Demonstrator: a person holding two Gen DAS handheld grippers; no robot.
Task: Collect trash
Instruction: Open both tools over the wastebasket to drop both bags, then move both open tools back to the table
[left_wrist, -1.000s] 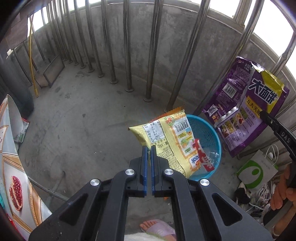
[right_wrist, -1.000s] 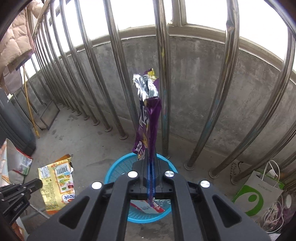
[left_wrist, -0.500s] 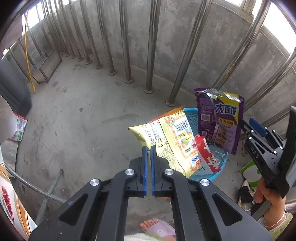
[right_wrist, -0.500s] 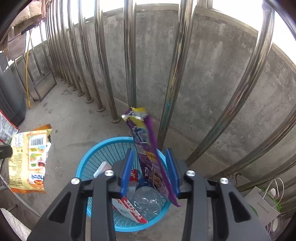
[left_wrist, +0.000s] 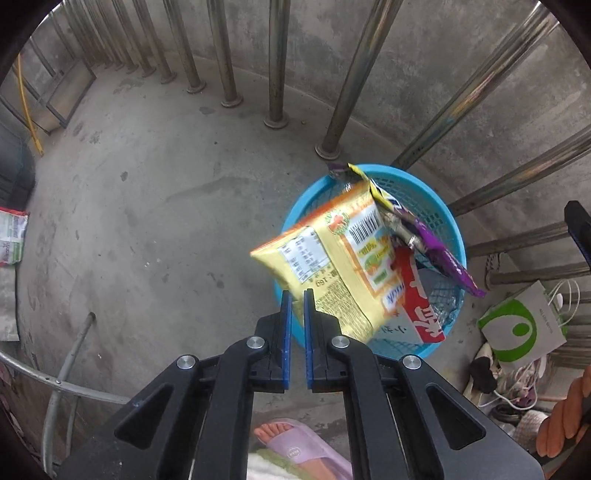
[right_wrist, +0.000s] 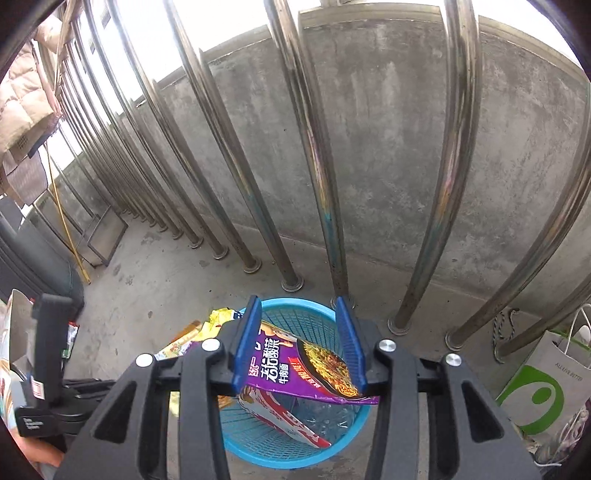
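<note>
A sandalled foot (left_wrist: 295, 448) shows nearest. The left gripper (left_wrist: 297, 295) is opening, the yellow wrapper (left_wrist: 332, 266) slipping free over the blue basket (left_wrist: 454, 236). The right gripper (right_wrist: 299, 306) stands open and empty; the purple wrapper (right_wrist: 295, 365) lies across the basket's bottle (right_wrist: 325, 413) and red packet (right_wrist: 288, 417). Steel bars (right_wrist: 325, 184) rise beyond.

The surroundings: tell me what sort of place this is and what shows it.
Probably a home balcony. A bare concrete floor is closed in by steel bars fixed along a low concrete wall with daylight behind, a padded jacket hangs up at one side, and household clutter such as a paper bag lies about.
</note>
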